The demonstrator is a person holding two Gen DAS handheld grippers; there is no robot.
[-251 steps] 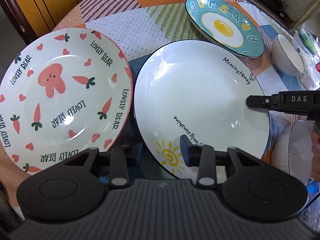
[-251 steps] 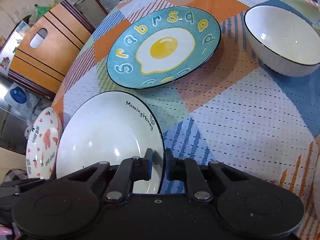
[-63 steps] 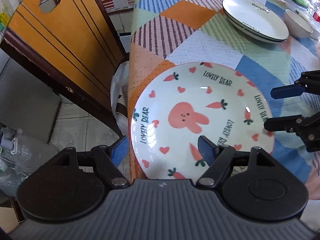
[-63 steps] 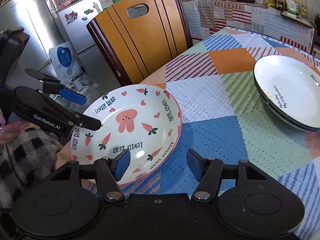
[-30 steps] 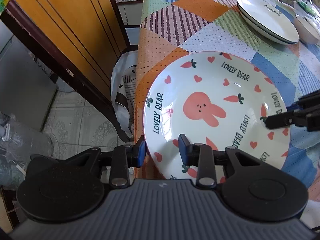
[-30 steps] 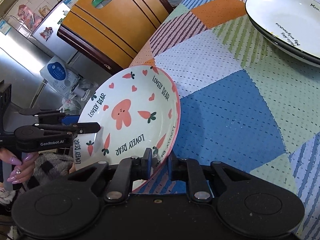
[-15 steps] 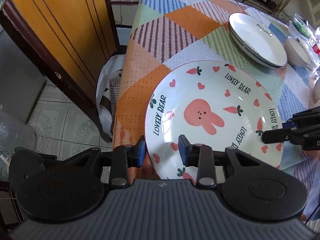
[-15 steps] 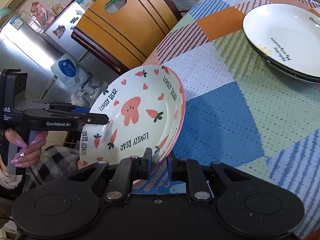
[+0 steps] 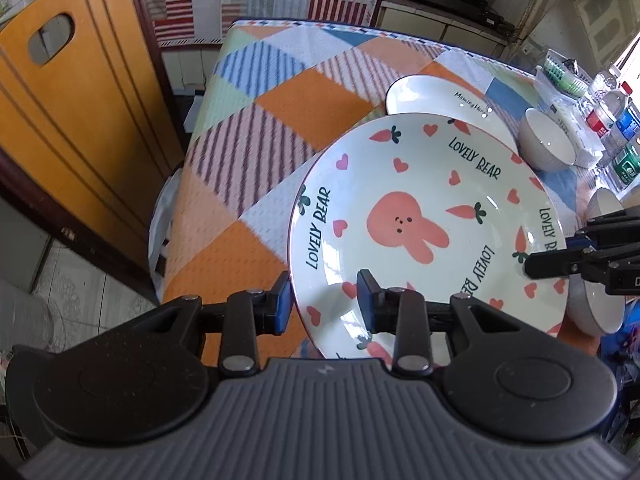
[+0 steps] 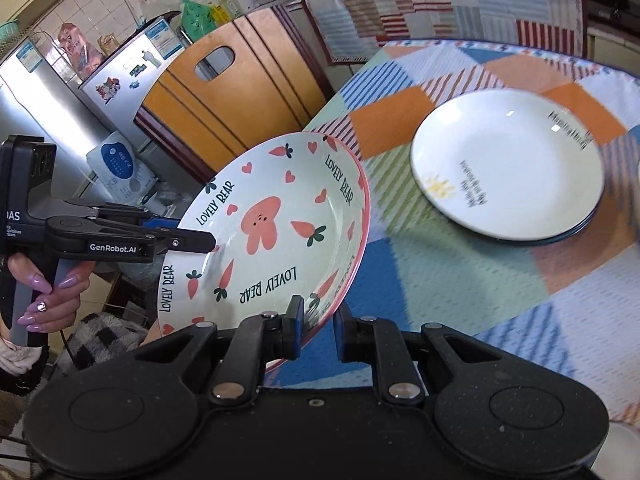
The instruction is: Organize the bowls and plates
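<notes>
Between my left gripper's (image 9: 324, 300) blue-padded fingers (image 9: 282, 300) sits the near rim of the round white ceramic plate with the pink rabbit and carrots (image 9: 420, 224), pinched; my right gripper (image 10: 318, 330) nips the opposite rim, nearly pressed together. A second ago this plate lay low by the table's near corner; now I have it lifted clear and tilted over the patchwork tablecloth (image 9: 280, 120). Beyond the fingers waits the stack of white plates with a dark rim (image 10: 508, 168), my likely drop spot, a white ribbed bowl (image 9: 548, 144) just past it.
</notes>
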